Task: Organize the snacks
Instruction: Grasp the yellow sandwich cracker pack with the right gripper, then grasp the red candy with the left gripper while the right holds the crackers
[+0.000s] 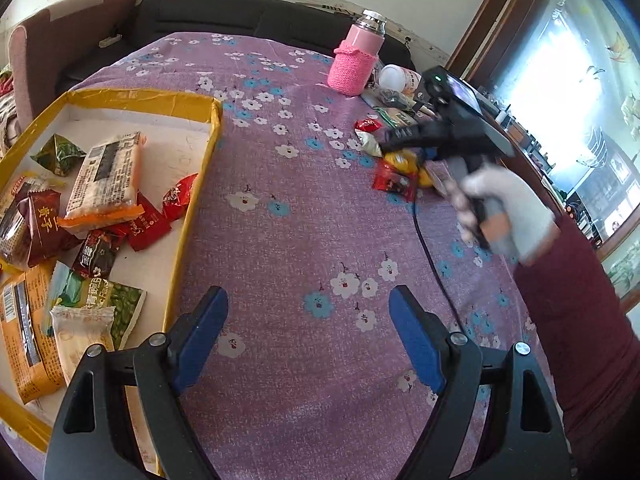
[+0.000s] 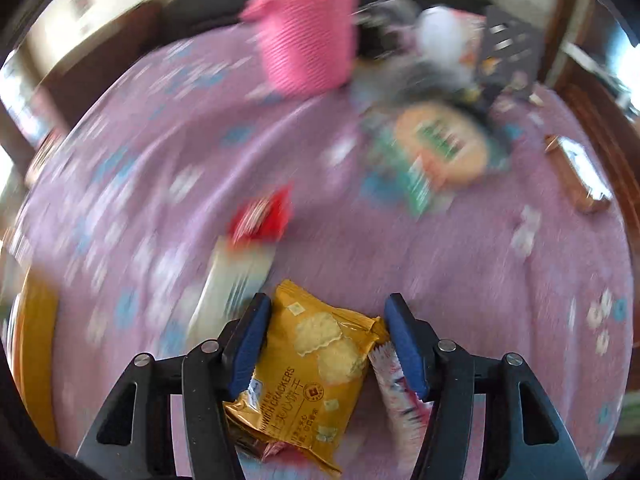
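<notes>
Yellow cracker packet [image 2: 316, 376] between right hand-held gripper [image 2: 326, 340] jaws, long axis pointing away

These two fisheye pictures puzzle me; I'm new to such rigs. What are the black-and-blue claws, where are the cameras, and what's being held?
A person holds a two-finger tool in each hand. Each tool carries a camera looking forward along its fingers. The left-wrist view shows the left tool open and empty above the purple flowered tablecloth. Beside it is a yellow-rimmed cardboard tray of snack packets, and a pink knit-sleeved bottle stands behind. The right-wrist view shows the right tool gripping a yellow cracker packet.
</notes>
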{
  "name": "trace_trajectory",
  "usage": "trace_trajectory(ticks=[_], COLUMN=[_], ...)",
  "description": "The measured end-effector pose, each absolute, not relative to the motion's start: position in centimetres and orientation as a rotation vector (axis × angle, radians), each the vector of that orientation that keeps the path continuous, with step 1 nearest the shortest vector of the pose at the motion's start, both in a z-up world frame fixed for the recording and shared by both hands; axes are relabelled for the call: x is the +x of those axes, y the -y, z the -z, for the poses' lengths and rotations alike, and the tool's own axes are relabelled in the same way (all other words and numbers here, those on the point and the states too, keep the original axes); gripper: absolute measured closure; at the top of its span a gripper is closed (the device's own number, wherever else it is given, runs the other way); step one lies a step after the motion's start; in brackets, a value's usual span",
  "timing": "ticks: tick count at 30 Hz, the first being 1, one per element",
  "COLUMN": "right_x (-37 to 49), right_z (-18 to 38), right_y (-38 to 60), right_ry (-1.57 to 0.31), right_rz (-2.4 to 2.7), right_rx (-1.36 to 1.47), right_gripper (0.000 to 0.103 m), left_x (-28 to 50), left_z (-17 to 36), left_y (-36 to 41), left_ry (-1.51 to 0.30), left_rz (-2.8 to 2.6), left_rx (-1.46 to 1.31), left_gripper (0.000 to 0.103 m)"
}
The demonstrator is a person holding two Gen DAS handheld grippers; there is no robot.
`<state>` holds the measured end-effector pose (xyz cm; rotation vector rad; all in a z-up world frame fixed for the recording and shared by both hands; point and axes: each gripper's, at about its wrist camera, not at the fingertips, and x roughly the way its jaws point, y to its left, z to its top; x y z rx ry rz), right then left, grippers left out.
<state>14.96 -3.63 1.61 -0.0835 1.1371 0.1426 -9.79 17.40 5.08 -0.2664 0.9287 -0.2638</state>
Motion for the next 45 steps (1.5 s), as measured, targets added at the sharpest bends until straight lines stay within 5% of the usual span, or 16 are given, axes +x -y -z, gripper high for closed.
trace_trajectory(ticks=[3,9,18,25,29,45], right_x=[9.5,3.1,1.4,0.4,-0.5,-0.9], right_z=[-1.9,-6.9,-2.8,-1.4,-1.4,-2.7], right_y=[3.5,10.2,10.2,3.8,2.5,11.3], right_ry=[-1.204,-0.946,-1.062,-1.064,-1.022,-0.839], right_rz=[-0.326,-0.256,-0.334,-0.283,-0.242,-0.251], right_rx=[-0.037,0.138,0.269,0.059,-0.051,0.245], right_gripper=[0.042,0.036,0.036,0.031,0.056,0.057], left_x=[-10.2,-11.1,-13.0,-13.6,-13.8,-7.4], left_z=[-5.2,-5.4,-5.5,-5.4,-5.1,-2.9], left_y=[-17.6,-16.7,-13.6,-13.3,-13.2,-6.4], left_ry=[-0.923,-0.923,-0.942,-0.959,-0.971,-1.036], left_rz=[0.263,0.289,0.315,0.292,0.287,0.366], left_rx=[-0.275,-0.296,-0.210,-0.179,-0.161,-0.065], left_gripper=[0.020,0.020,0.020,0.020,0.020,0.023])
